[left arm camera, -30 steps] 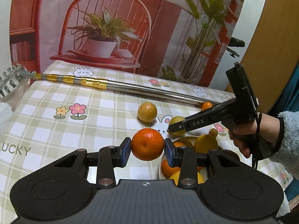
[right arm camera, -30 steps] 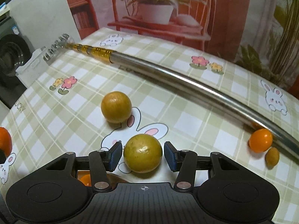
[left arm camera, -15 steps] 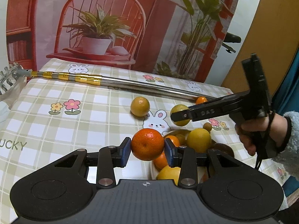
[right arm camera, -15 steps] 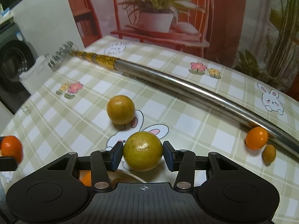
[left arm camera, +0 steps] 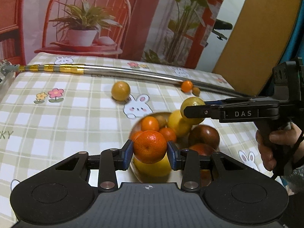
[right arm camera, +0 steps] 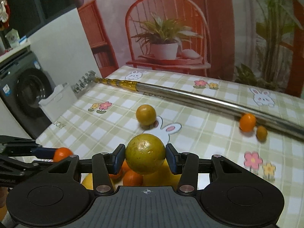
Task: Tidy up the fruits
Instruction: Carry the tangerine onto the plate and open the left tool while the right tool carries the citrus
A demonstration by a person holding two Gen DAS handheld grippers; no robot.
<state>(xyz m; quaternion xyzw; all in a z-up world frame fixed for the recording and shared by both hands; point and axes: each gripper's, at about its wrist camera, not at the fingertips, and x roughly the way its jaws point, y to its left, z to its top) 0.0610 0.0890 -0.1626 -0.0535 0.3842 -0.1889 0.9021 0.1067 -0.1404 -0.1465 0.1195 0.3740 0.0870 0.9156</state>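
My left gripper [left arm camera: 150, 153] is shut on an orange mandarin [left arm camera: 149, 146] and holds it above a bowl [left arm camera: 135, 126] filled with several orange, yellow and dark red fruits. My right gripper [right arm camera: 145, 158] is shut on a yellow-green round fruit [right arm camera: 145, 153], held above the same bowl's far side. In the left wrist view that gripper [left arm camera: 191, 112] comes in from the right, held by a hand, with its fruit [left arm camera: 192, 101] over the bowl. In the right wrist view the left gripper [right arm camera: 56, 153] shows at the left with its mandarin [right arm camera: 62, 154].
A loose yellow-brown fruit [right arm camera: 146, 114] lies on the checked tablecloth beyond the bowl. A small orange fruit [right arm camera: 247, 122] and a smaller brownish one [right arm camera: 261, 132] rest against a long metal pole [right arm camera: 190, 94] lying across the table. A washing machine [right arm camera: 24, 93] stands past the left table edge.
The right gripper has lifted its yellow-green fruit off the cloth and carried it over the bowl. The left gripper has shifted with its mandarin over the bowl.
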